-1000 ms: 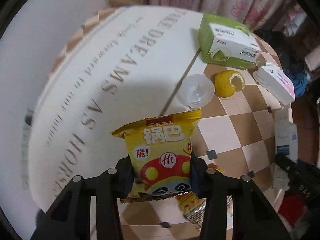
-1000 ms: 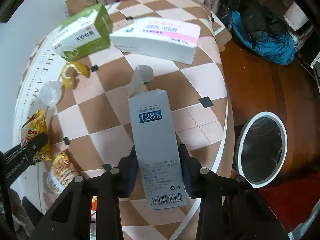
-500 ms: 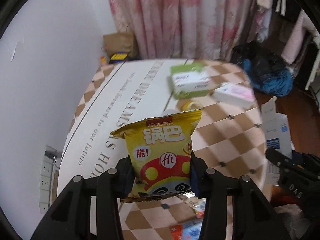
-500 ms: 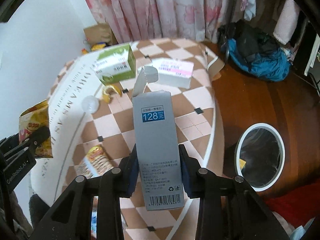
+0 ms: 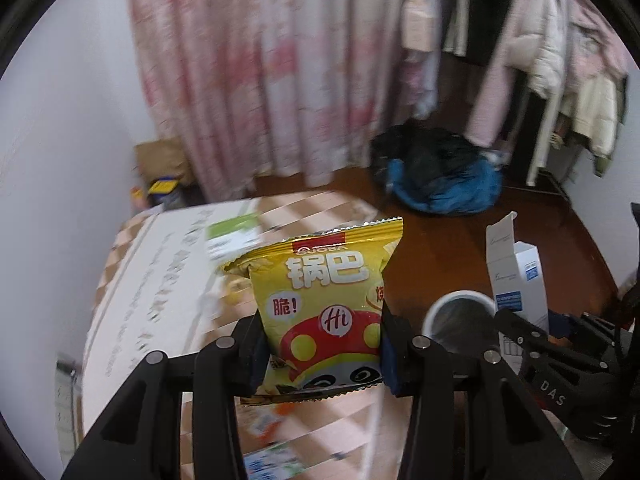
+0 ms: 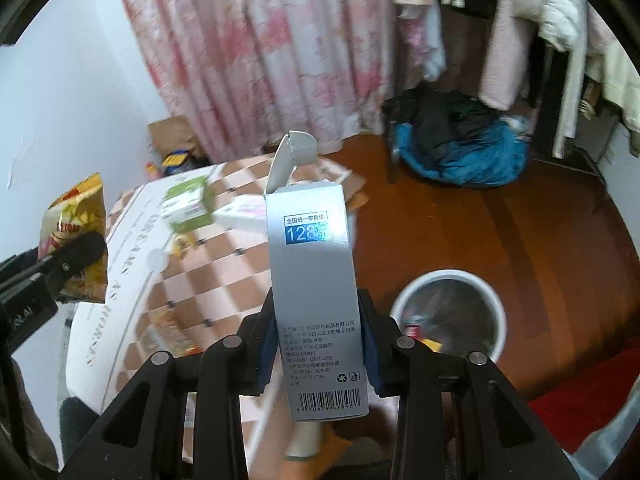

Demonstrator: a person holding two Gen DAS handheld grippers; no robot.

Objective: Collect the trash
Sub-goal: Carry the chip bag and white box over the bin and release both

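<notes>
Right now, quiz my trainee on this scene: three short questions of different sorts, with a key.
1. True or false: the left gripper is shut on the yellow snack bag.
2. The right gripper holds: A) a green box, B) the grey carton, C) a lemon peel.
3. Fill in: the white bin stands on the ______, beside the table.

Key: 1 true; 2 B; 3 floor.
</notes>
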